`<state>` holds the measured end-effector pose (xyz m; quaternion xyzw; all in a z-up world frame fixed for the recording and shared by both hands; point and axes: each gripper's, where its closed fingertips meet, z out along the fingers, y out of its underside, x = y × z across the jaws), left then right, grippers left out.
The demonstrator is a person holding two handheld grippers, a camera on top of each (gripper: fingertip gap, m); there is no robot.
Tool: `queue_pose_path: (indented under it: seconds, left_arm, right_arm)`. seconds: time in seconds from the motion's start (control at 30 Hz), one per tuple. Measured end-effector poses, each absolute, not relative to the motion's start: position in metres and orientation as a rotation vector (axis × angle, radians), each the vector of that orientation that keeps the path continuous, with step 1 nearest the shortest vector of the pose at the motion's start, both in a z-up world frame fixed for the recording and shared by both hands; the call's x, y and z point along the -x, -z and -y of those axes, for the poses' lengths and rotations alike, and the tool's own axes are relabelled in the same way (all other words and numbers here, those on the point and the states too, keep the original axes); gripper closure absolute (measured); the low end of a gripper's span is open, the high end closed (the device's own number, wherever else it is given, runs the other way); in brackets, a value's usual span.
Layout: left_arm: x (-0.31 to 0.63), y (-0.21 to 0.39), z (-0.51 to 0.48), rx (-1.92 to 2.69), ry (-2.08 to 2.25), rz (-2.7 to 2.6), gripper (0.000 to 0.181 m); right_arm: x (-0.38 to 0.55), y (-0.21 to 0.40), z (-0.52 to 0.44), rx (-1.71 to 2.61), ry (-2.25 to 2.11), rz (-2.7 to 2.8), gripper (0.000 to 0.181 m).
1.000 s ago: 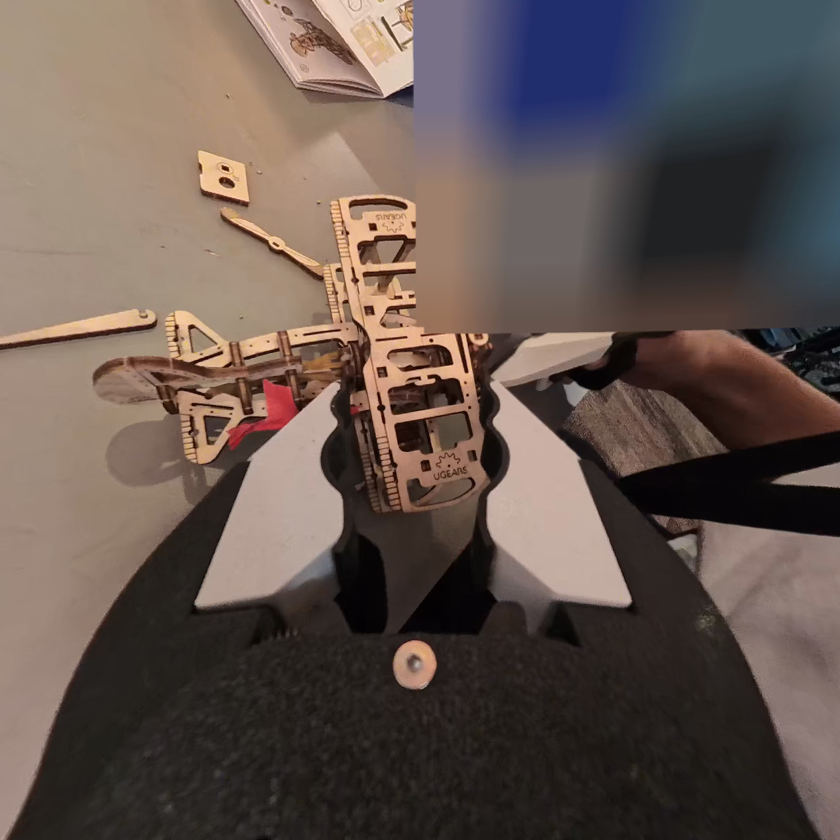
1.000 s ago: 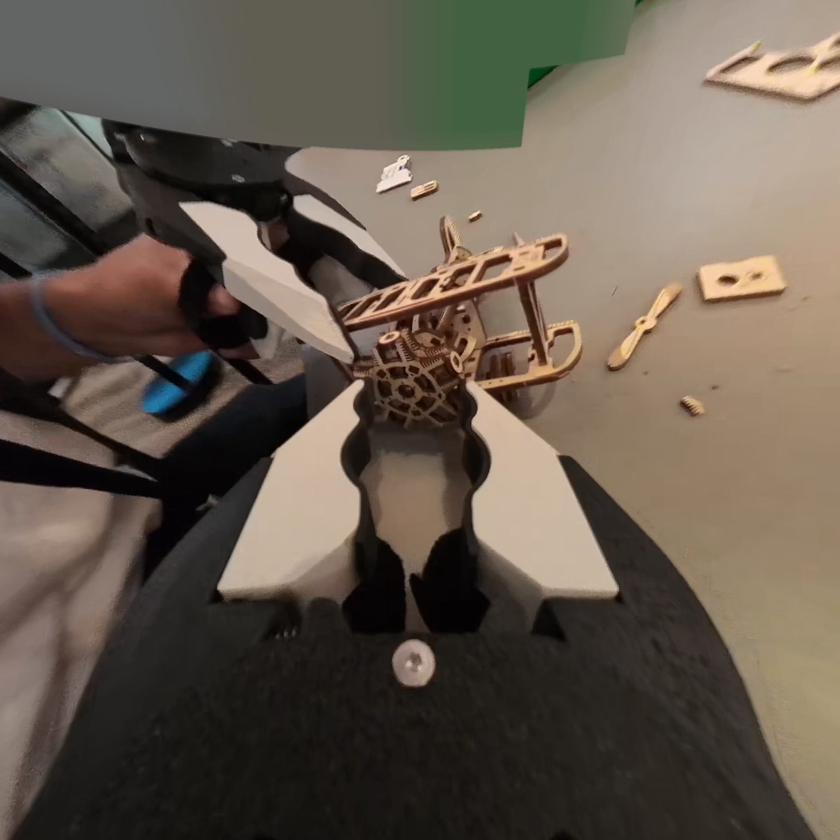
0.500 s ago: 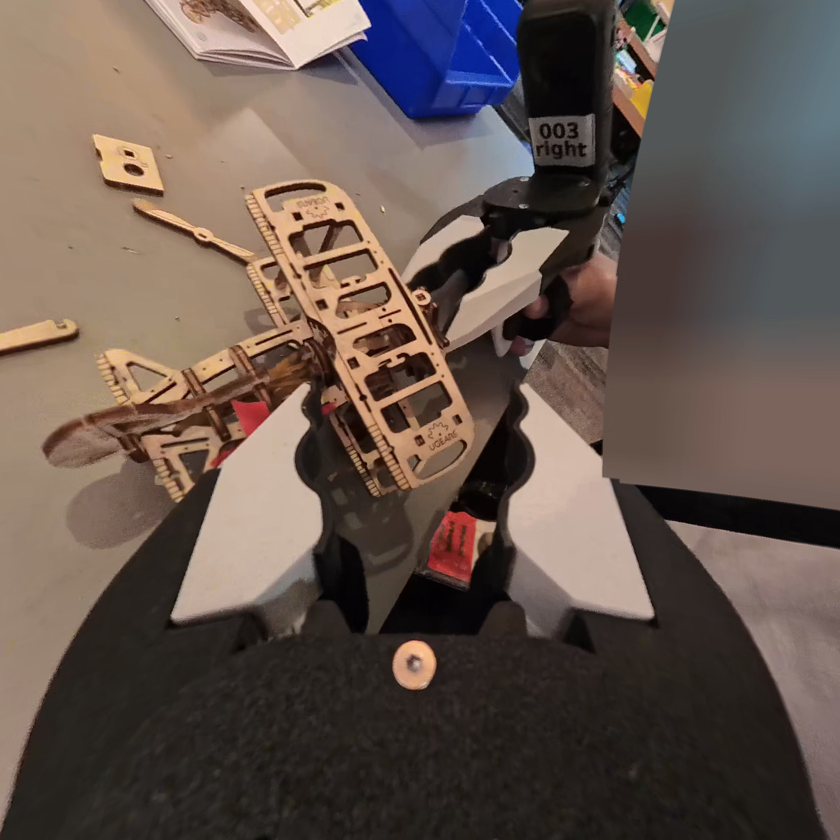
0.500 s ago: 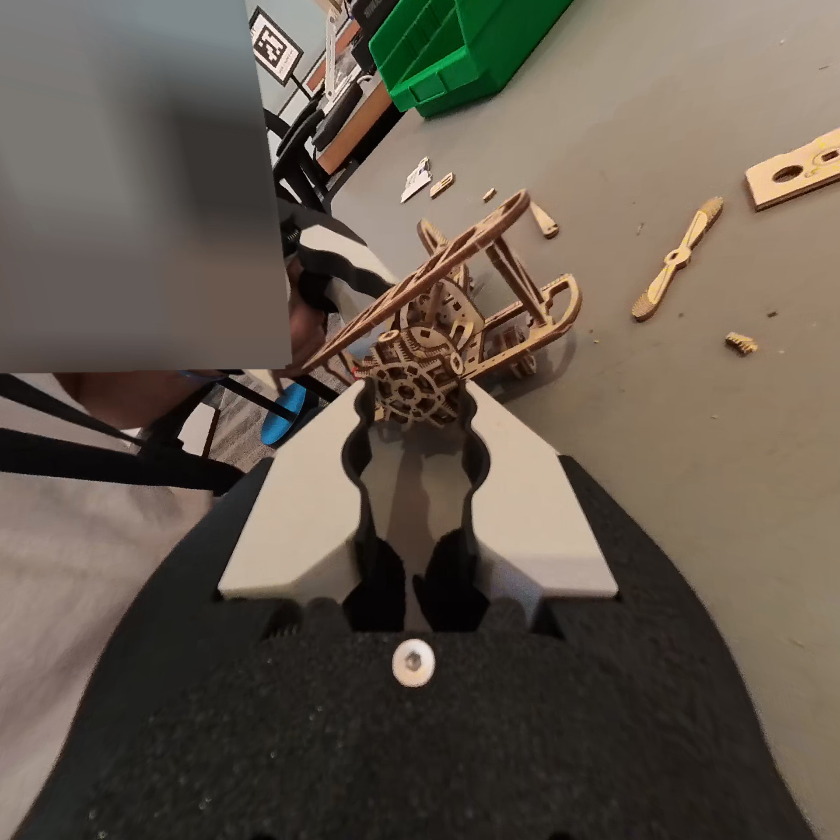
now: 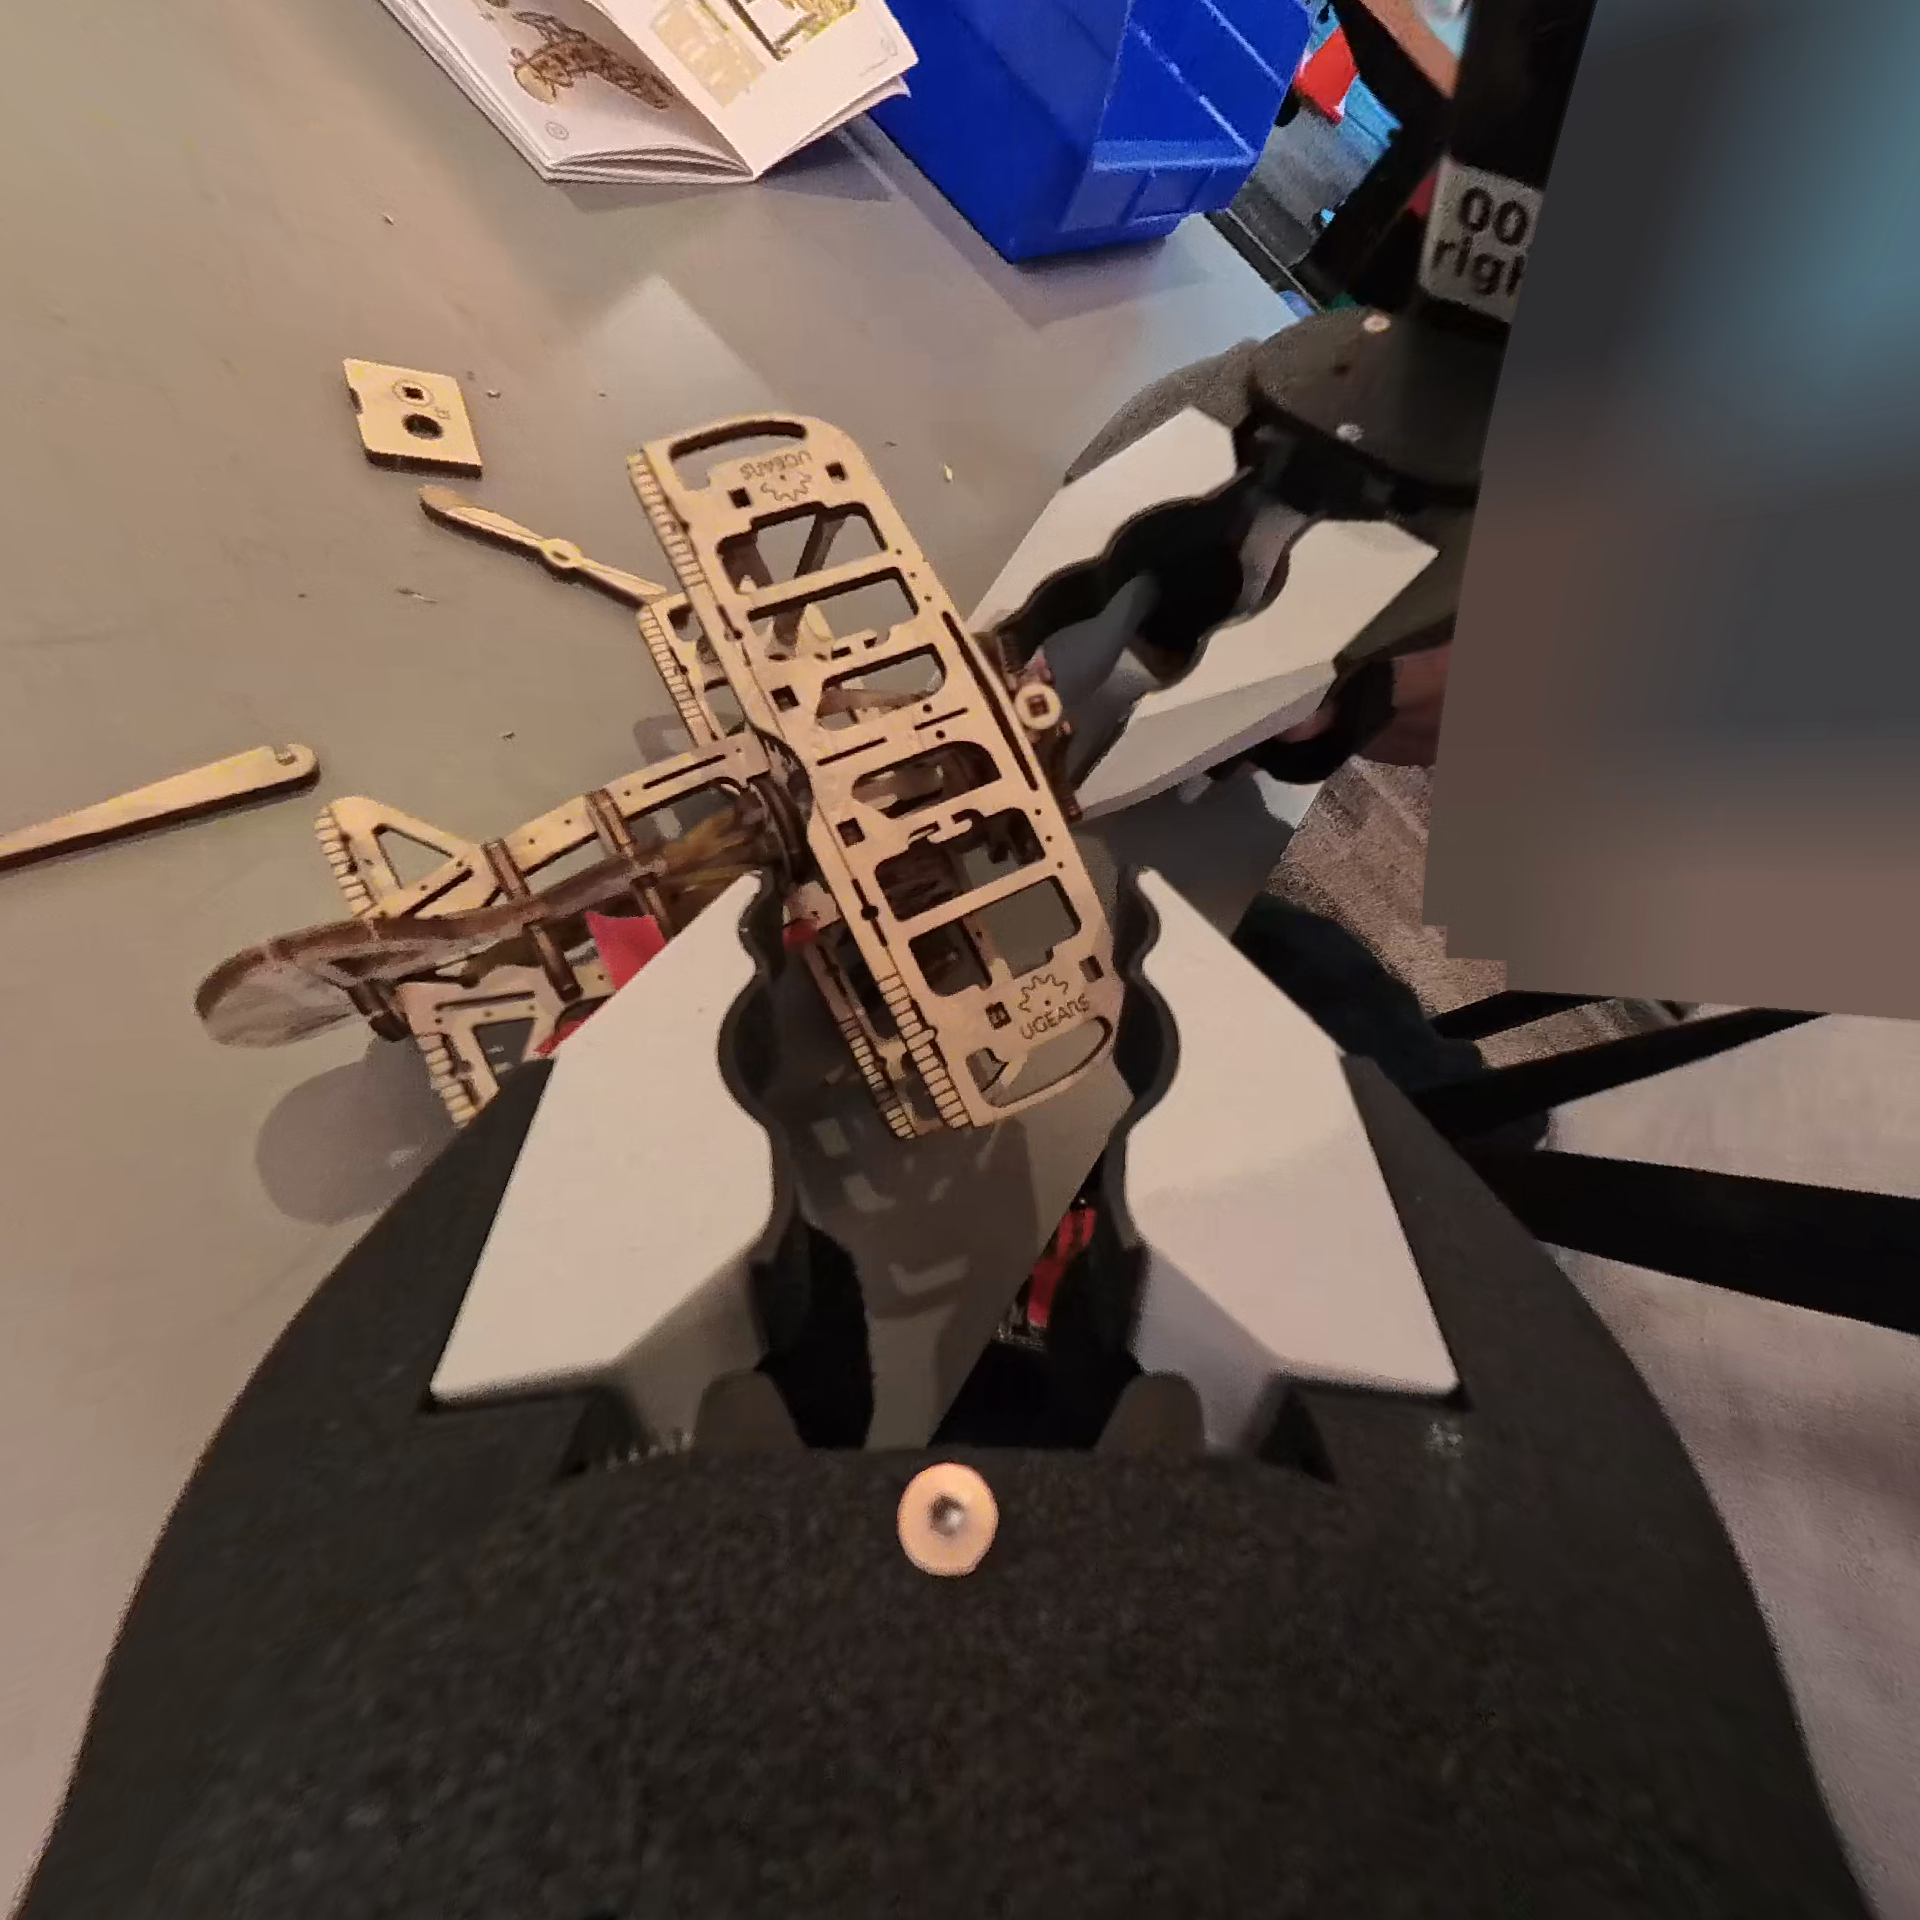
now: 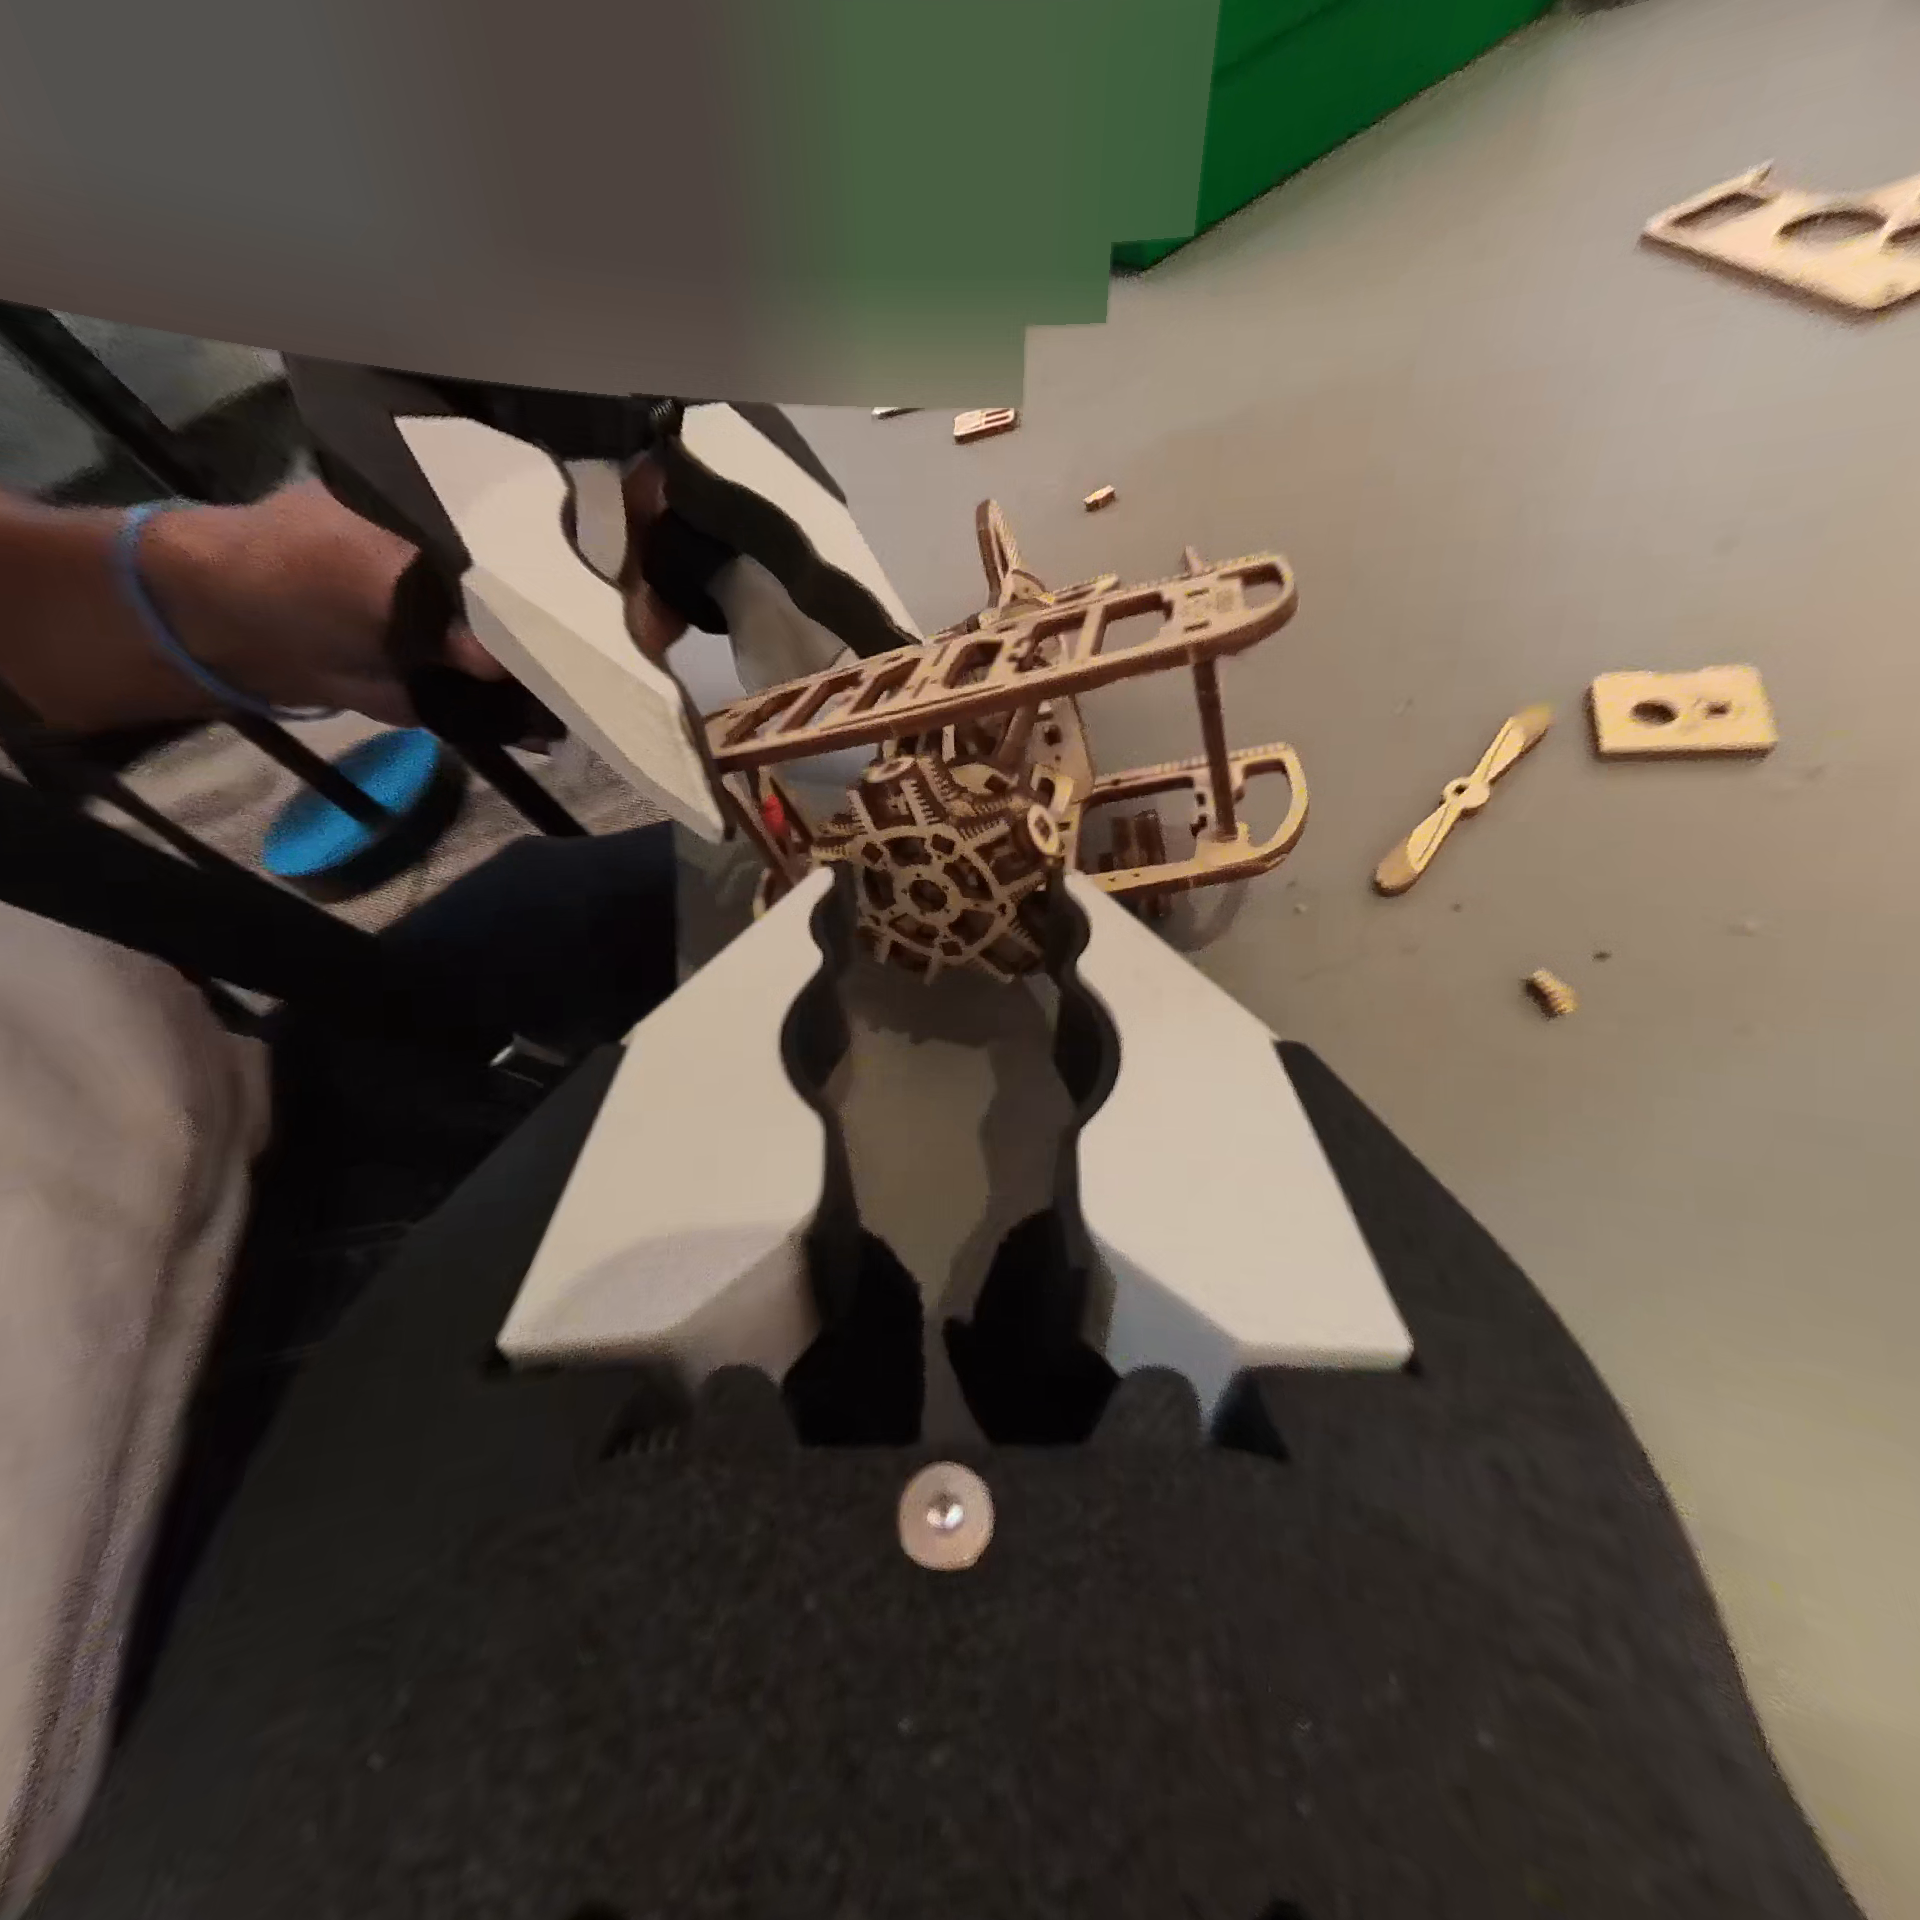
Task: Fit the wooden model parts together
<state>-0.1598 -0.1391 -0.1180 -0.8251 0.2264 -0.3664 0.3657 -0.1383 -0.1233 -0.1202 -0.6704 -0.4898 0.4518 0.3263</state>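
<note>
A: Left gripper [image 5: 940, 997] first. Fingers spread wide around the near wingtip of the wooden biplane [image 5: 883, 790]; gaps show on both sides, so it brackets the wing and clamps nothing.

B: Right gripper [image 6: 951, 935]?

A: Fingers sit either side of the round gear-like nose [image 6: 940, 883]. Wood looks to touch both inner faces, but real squeeze or just contact, cannot tell. Left wrist view shows it coming in from the far side of the wings.

B: Where's the plane?

A: On the grey desk [image 5: 208, 312], near its front edge, tilted, tail [image 5: 281, 987] pointing away from the edge. Loose propeller [image 6: 1460, 800] and a square offcut [image 6: 1683, 712] lie further in on the desk. Long thin stick [image 5: 156, 805] beyond the tail, booklet [image 5: 665, 83] and blue bin [image 5: 1091, 125] toward the back.

B: Handling?

A: Thin laser-cut ply, looks very light, stiff but brittle. Open-frame wings and thin struts would likely snap under pinch. Safer hold is the dense nose block or the fuselage spine, not the wing lattice. Light squeeze only; smooth wood could slip and swing.

B: Step?

A: Probably steadying the plane so the propeller can go onto the nose. Not fitted yet.
</note>
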Motion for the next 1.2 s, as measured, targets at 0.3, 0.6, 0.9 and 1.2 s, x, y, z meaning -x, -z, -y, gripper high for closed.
queue_pose_path:
  seconds: [0.3,0.6,0.9,1.2]
  left_arm:
    - [0.163,0.119,0.137,2.098,0.798,-0.724,0.122]
    - [0.164,0.125,0.138,2.099,0.716,-0.816,0.125]
    - [0.157,0.125,0.138,2.088,0.715,-0.804,0.111]
    - [0.161,0.123,0.134,2.046,0.618,-0.892,0.123]
  right_arm:
    - [0.142,0.117,0.120,1.691,-1.169,1.330,0.146]
    - [0.149,0.108,0.130,1.618,-1.222,1.374,0.147]
    - [0.139,0.120,0.120,1.691,-1.112,1.378,0.146]
    - [0.139,0.114,0.120,1.699,-1.215,1.316,0.147]
